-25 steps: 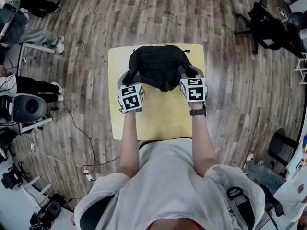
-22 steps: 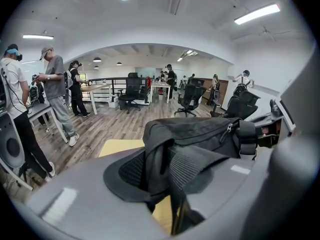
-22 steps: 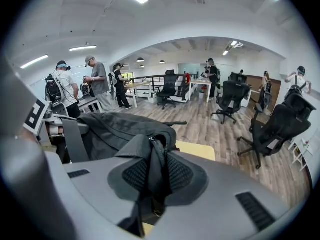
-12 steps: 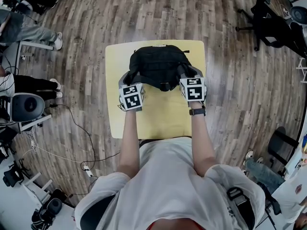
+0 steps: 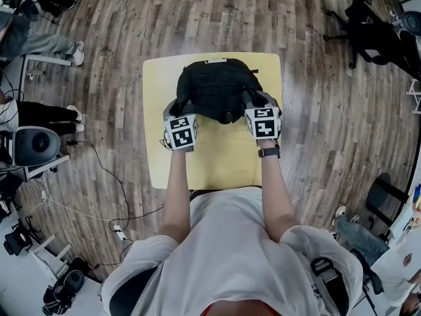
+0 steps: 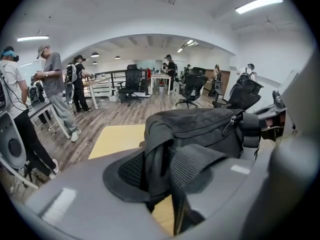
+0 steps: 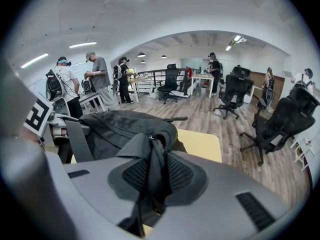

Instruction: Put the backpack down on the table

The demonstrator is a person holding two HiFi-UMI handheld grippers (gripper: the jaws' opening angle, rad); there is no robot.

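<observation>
The person is standing at a small yellow table [image 5: 217,166] and holding a black backpack [image 5: 219,89] over the far half of it. The left gripper [image 5: 175,107] has the bag's left side and the right gripper [image 5: 260,101] has its right side.

Both grippers are closed tight on the bag. In the left gripper view, the left gripper [image 6: 165,184] has its jaws squeezed onto a thick fold of black cloth, so they stand a little apart. In the right gripper view, the right gripper [image 7: 150,184] pinches a thinner bunch of cloth with a zipper in it, so its jaws are nearly together.

What has changed is that the bag has come down. A second ago both hands were higher, and since then they have gone lower together, keeping the bag level. The grip has not changed at all.

The backpack [image 6: 200,129] now looks very close to the table top, right above it or maybe just touching. I cannot tell which, because the bag hides its own bottom from every view.

I think the job is nearly done. The bag needs to rest all its weight on the table, and then both grippers can let go. It looks soft, so it may slump when they do.

Around the table there is a wooden floor [image 5: 329,110].
</observation>
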